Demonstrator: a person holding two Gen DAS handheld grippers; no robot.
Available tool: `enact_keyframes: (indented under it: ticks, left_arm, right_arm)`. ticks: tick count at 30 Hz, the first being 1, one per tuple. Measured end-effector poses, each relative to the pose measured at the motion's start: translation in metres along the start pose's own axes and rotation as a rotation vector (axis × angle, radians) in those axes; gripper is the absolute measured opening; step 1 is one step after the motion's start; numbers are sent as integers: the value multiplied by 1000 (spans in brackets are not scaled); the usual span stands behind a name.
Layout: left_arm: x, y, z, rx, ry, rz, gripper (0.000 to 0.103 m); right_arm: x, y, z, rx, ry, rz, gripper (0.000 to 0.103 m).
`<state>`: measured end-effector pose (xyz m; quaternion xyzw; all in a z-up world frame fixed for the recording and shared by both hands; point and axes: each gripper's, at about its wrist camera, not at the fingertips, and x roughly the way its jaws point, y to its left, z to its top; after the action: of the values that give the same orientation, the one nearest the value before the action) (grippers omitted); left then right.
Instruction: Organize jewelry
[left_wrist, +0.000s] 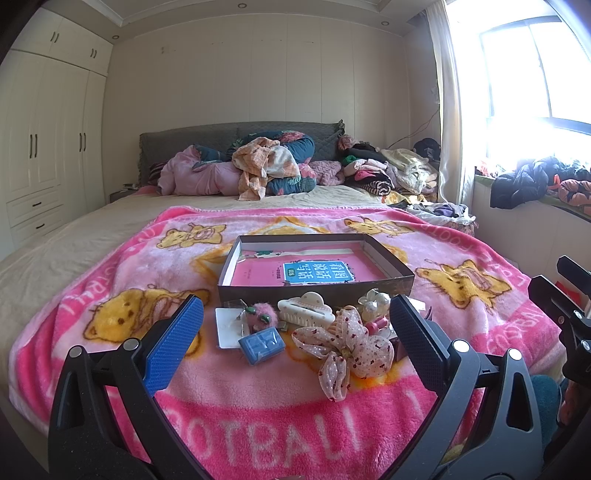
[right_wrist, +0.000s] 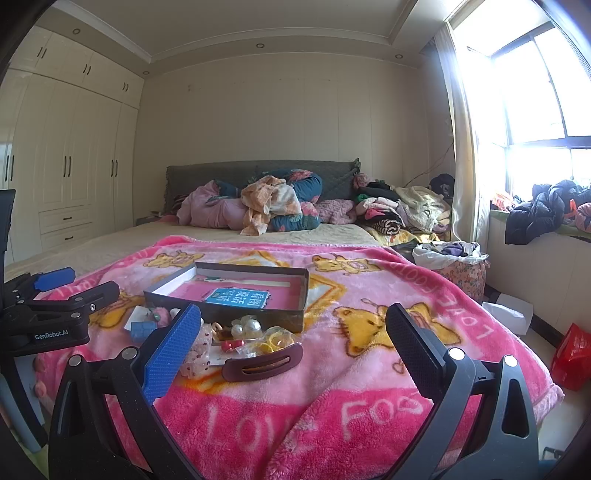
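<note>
Ahead, both claws gape empty; fabric bow (left_wrist: 341, 349) fronts box (left_wrist: 314, 291).

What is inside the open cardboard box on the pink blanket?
Inside the box lies a pink book with a blue label, flat on the bottom. Its near edge, and anything beneath it, is hidden by the front wall.

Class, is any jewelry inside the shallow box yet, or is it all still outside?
All outside. The box holds only a pink book.
</note>
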<state>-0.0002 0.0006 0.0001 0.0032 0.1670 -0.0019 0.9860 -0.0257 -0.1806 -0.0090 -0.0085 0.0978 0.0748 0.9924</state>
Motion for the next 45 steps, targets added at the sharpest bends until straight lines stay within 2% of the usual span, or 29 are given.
enact_keyframes:
  ticks: [22,32,45]
  left_arm:
    - [5,-3,-2,-19,27,17,92]
    - [11,18,-4,-62,48,46,92]
    - [42,58,-9,-120,162,106,92]
  right_arm:
    - [6,2,-1,-5,18,8,97]
    - [26,11,-1,-35,54,46,97]
    - [69,29,12,-83,155,142,97]
